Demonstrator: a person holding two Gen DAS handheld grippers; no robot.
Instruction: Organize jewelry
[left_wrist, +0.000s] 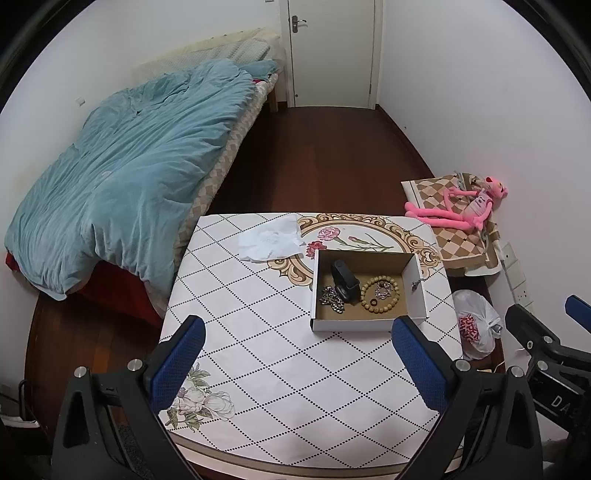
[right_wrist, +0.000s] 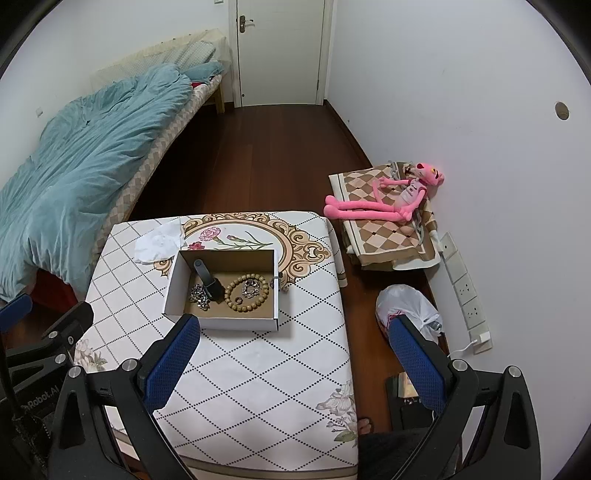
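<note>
A shallow cardboard box (left_wrist: 415, 291) (right_wrist: 173, 286) sits on the patterned table (left_wrist: 258, 350) (right_wrist: 288, 354). Inside lie a black watch (left_wrist: 345, 282) (right_wrist: 208, 282), a silver chain (left_wrist: 331, 298) (right_wrist: 199, 295), a wooden bead bracelet (left_wrist: 380, 291) (right_wrist: 246, 291) ringing a small silver piece (left_wrist: 384, 290) (right_wrist: 251, 287), and a dark ring (left_wrist: 372, 303) (right_wrist: 238, 300). A small metal item (left_wrist: 415, 283) (right_wrist: 275, 282) rests on the box's right rim. My left gripper (left_wrist: 297, 363) hovers open near the table's front edge, empty. My right gripper (right_wrist: 293, 363) is open too, empty, short of the box.
A crumpled white paper (left_wrist: 271, 240) (right_wrist: 159, 242) lies at the table's far left. Left of the table is a bed with a teal duvet (left_wrist: 129, 173). At right stand a checkered stool with a pink plush toy (right_wrist: 388, 201), a plastic bag (right_wrist: 406, 310) and a wall power strip (right_wrist: 465, 291).
</note>
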